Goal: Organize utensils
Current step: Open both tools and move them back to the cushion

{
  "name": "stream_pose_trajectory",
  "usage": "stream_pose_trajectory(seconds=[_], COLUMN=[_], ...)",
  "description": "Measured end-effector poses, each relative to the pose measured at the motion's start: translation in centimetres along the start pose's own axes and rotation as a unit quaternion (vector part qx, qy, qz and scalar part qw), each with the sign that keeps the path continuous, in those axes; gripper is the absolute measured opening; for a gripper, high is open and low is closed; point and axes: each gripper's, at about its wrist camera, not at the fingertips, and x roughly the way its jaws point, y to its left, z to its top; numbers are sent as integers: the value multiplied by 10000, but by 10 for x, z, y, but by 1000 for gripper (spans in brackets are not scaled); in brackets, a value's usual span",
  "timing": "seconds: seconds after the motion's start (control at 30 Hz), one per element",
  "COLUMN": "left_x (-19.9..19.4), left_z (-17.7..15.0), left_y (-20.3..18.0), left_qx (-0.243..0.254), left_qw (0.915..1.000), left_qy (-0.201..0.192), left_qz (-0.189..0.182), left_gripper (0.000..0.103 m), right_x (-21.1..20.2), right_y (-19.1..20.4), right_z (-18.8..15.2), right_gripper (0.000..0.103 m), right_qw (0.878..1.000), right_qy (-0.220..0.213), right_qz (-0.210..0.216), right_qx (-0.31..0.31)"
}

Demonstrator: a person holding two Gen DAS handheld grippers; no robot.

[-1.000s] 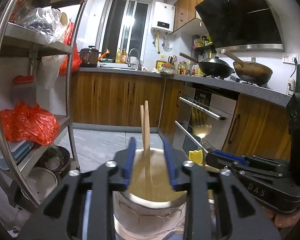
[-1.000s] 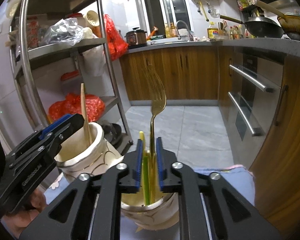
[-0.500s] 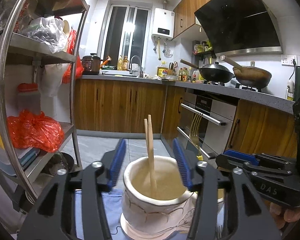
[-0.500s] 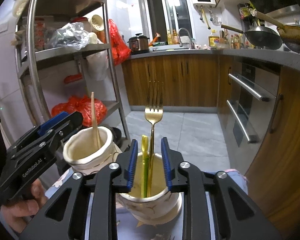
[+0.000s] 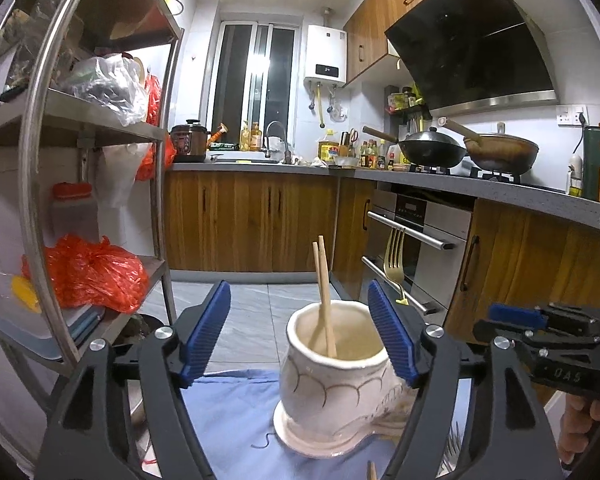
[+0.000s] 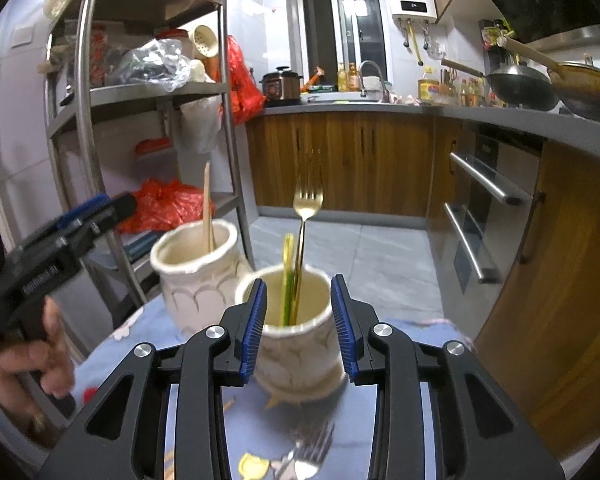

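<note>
Two white ceramic holders stand on a blue cloth. The left holder (image 5: 332, 376) (image 6: 198, 272) has a pair of wooden chopsticks (image 5: 323, 300) (image 6: 208, 208) standing in it. The right holder (image 6: 296, 328) has a gold fork (image 6: 306, 216) and a yellow-green utensil (image 6: 287, 276) standing in it; the fork's tines also show in the left wrist view (image 5: 394, 256). My left gripper (image 5: 300, 336) is open and empty, its jaws either side of the left holder. My right gripper (image 6: 298, 326) is open and empty, its jaws either side of the right holder.
A silver fork (image 6: 308, 452) and a yellow-ended utensil (image 6: 254, 466) lie on the blue cloth (image 5: 236, 412) in front of the right holder. A metal shelf rack (image 5: 40, 184) stands to the left. Wooden cabinets and an oven (image 5: 416, 240) are beyond.
Both grippers opened, letting go of the chopsticks and the fork, which now stand in their holders. Both grippers pulled back and up from the holders.
</note>
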Motion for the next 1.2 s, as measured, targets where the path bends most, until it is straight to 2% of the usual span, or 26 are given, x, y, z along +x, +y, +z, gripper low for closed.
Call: stream_pose_trajectory(seconds=[0.23, 0.63, 0.8, 0.97, 1.03, 1.2], left_x=[-22, -28, -24, -17, -16, -13], left_z=[-17, -73, -98, -122, -129, -140], left_y=[5, -2, -16, -31, -36, -39], left_qx=[104, 158, 365, 674, 778, 863], left_qw=[9997, 9900, 9797, 9630, 9580, 9503], left_qy=[200, 1349, 1882, 2475, 2608, 2837], left_qz=[5, -369, -586, -825, -900, -951], left_gripper=[73, 73, 72, 62, 57, 54], right_x=[-7, -1, 0, 5, 6, 7], right_y=[-3, -8, -10, -7, -6, -6], right_z=[-31, -84, -101, -118, -121, -124], right_gripper=[35, 35, 35, 35, 35, 32], right_qw=[9994, 9940, 9910, 9864, 9852, 9835], right_qy=[337, 1042, 1281, 1611, 1682, 1773], right_qz=[-18, 108, 129, 147, 177, 223], right_qx=[75, 317, 364, 295, 282, 288])
